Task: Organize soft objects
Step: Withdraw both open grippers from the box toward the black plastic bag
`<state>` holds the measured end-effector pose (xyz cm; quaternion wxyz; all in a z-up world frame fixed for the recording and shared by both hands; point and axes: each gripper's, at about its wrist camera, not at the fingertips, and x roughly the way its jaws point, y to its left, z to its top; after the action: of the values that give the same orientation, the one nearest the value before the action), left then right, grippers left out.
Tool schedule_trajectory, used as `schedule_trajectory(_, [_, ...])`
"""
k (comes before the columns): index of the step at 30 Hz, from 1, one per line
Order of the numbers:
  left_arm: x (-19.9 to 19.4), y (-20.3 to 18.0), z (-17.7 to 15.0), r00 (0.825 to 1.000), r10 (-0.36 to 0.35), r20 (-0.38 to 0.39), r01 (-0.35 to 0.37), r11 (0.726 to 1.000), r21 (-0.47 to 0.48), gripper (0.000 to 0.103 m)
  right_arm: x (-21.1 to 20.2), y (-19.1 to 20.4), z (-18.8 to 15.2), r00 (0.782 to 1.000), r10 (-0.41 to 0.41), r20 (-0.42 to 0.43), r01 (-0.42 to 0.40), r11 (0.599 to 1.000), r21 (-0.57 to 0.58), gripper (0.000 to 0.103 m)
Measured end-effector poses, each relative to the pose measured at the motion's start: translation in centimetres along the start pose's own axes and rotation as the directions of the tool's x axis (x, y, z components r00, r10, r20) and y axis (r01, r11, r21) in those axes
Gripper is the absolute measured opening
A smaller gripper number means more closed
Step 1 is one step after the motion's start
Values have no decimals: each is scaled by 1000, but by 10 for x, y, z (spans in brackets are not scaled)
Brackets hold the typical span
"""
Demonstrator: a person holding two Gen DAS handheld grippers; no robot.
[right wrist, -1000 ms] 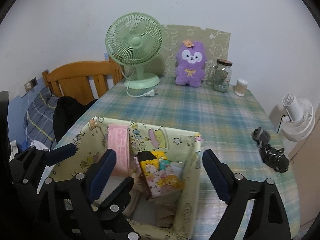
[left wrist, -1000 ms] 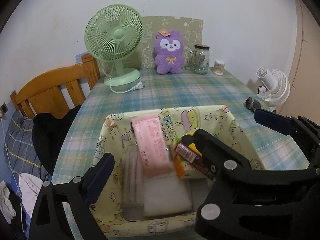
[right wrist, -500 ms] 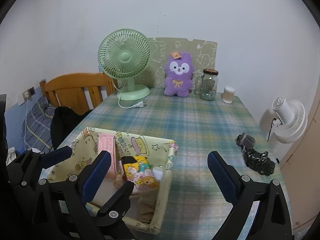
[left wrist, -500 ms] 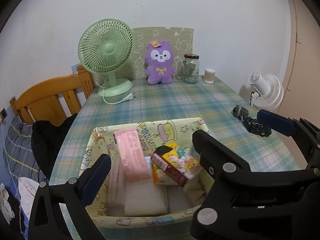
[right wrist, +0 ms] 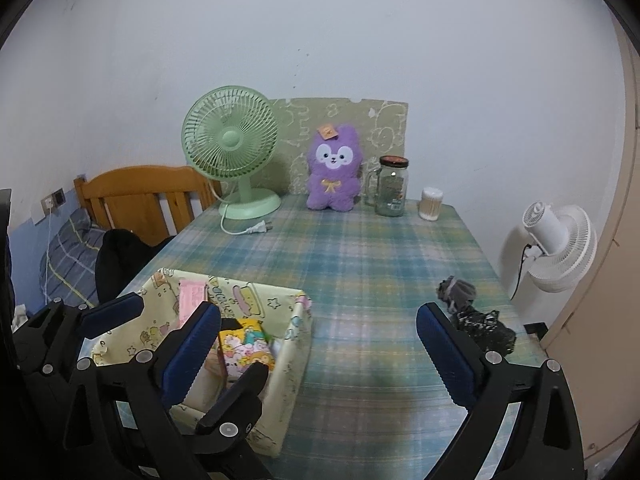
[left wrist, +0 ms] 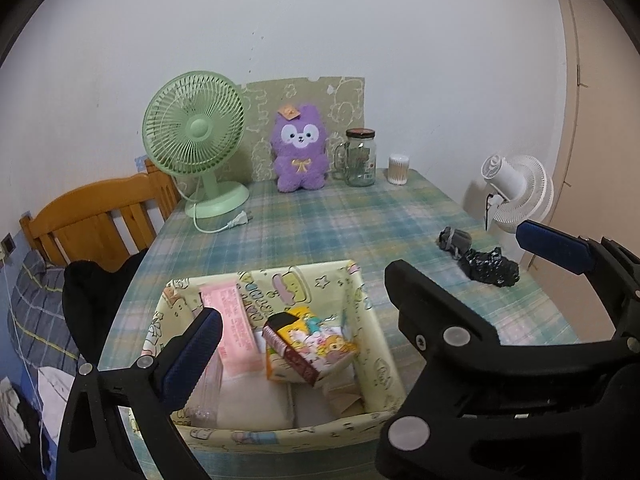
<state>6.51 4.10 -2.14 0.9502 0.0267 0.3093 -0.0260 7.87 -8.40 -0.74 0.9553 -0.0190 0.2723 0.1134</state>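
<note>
Both claws wide open and empty: left gripper (left wrist: 304, 308) hangs over the storage box (left wrist: 372, 344), right gripper (right wrist: 316, 344) beside it, dark soft bundle (right wrist: 480, 320) just past its right finger, likely next.

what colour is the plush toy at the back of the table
Purple, with a white face and a yellow bow. The plush toy shows best in the right wrist view.
</note>
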Motion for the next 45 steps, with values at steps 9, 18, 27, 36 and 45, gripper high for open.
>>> schedule_trajectory(9, [-9, -24, 8, 999, 13, 34, -12, 1000, -1, 103, -16, -23, 3, 999, -19, 30, 18, 999, 28, 100])
schedule_trajectory(18, [-11, -46, 15, 999, 1, 47, -1, 1000, -2, 103, -26, -48, 5, 998, -43, 55, 40, 998, 49, 100])
schedule_trajectory(27, [-9, -70, 21, 999, -16, 51, 16, 1000, 3, 103, -32, -73, 4, 996, -68, 63, 64, 996, 63, 100])
schedule_trajectory(36, [2, -96, 23, 998, -42, 49, 42, 999, 8, 103, -31, -98, -2, 993, -95, 65, 90, 993, 77, 100])
schedule_trajectory(45, [24, -120, 19, 997, -66, 27, 65, 998, 19, 103, -14, -128, -13, 995, -101, 25, 98, 990, 97, 101])
